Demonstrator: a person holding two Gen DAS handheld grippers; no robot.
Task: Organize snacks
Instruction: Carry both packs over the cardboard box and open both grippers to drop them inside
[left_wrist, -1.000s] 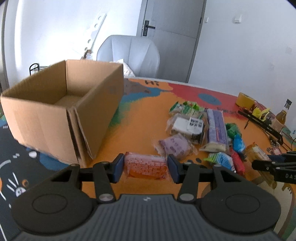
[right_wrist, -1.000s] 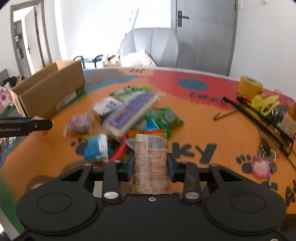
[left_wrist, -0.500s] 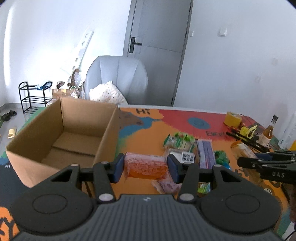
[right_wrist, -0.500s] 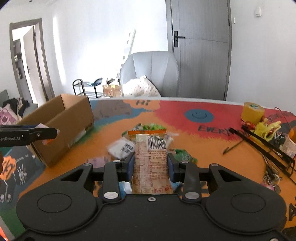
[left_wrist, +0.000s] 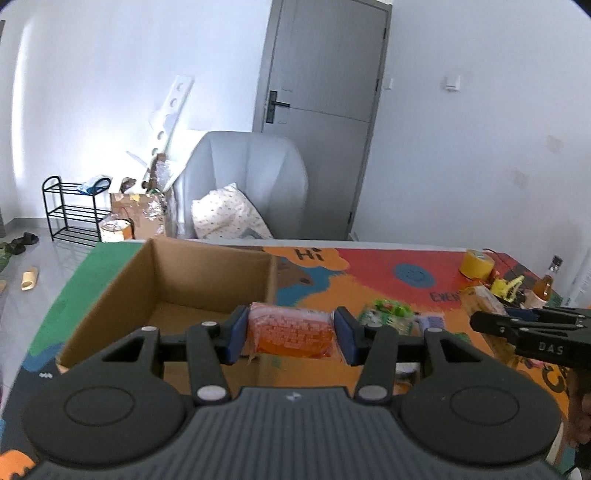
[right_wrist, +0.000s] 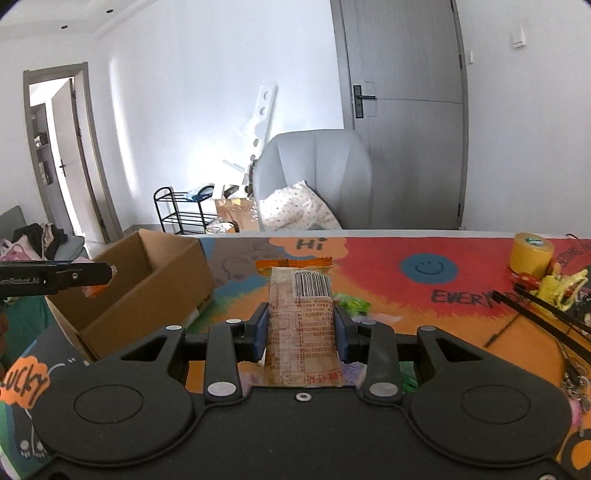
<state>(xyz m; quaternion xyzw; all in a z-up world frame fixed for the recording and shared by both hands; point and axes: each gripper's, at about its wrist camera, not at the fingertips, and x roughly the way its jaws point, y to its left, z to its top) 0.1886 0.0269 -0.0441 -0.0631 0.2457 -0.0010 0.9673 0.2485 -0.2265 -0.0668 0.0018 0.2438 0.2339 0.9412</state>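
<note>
- Left gripper (left_wrist: 291, 338), black with blue pads, is clamped crosswise on a small orange plastic-wrapped snack packet (left_wrist: 290, 332); the packet hangs in the air just at the near right corner of the open brown cardboard box (left_wrist: 207, 280), which looks empty inside.
- Right gripper (right_wrist: 300, 334), of the same make, pinches a tall beige snack bar wrapper with a barcode and an orange crimped top (right_wrist: 300, 314) about its lower half; it hangs over the colourful orange-and-red printed table mat (right_wrist: 461, 332), to the right of the box.
- Step in hand, as I judge it: carry both packets to the box and drop them in.
- To do it well, bring the left packet further left and past the near wall, over bare box floor, before letting the jaws part; released where it hangs, it might catch the right wall's rim and fall outside.
- Lower it into the box so the light wrapper does not bounce or slide.
- Hold the right gripper off until the left has cleared; in the right-wrist view the left fingers already reach across above the box mouth, and the two tools could knock together.
- Grip looks firm on both; no need to squeeze harder, since soft wrappers crush.
- Loose green and purple snack packs (left_wrist: 391, 314) lie on the mat to the right of the box, awaiting later trips.
</note>
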